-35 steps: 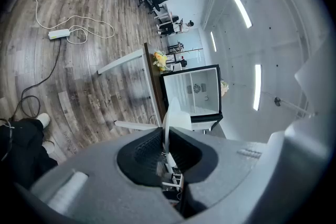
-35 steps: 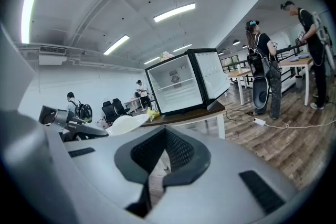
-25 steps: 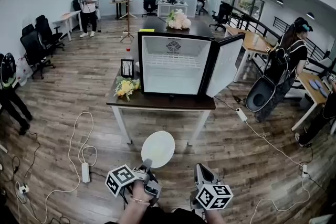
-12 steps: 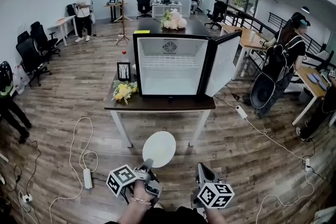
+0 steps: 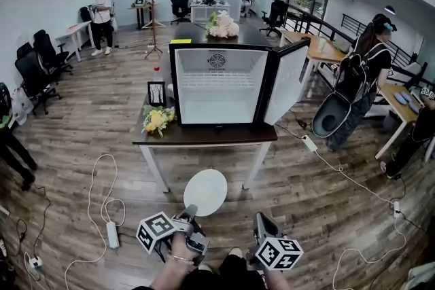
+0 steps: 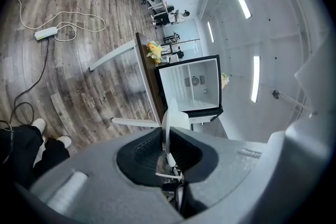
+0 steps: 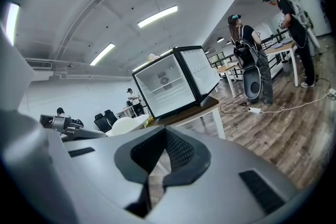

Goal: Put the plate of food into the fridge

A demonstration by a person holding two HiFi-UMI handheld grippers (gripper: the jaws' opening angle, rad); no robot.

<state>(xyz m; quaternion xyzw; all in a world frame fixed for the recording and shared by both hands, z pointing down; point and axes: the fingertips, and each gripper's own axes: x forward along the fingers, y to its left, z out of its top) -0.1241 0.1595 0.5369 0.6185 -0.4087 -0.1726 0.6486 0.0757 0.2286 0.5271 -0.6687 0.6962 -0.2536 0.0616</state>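
The plate [image 5: 205, 192], rim clamped in the left tongs [image 5: 192, 211], sits lower centre, directly below the open fridge [image 5: 217, 86]; the right tongs [image 5: 261, 219] are together, empty.

White round plate [image 5: 205, 191], level, clamped at rim; black fridge [image 5: 216, 86], door open.

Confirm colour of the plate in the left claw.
Plain white plate, no pattern visible; the head view shows it best.
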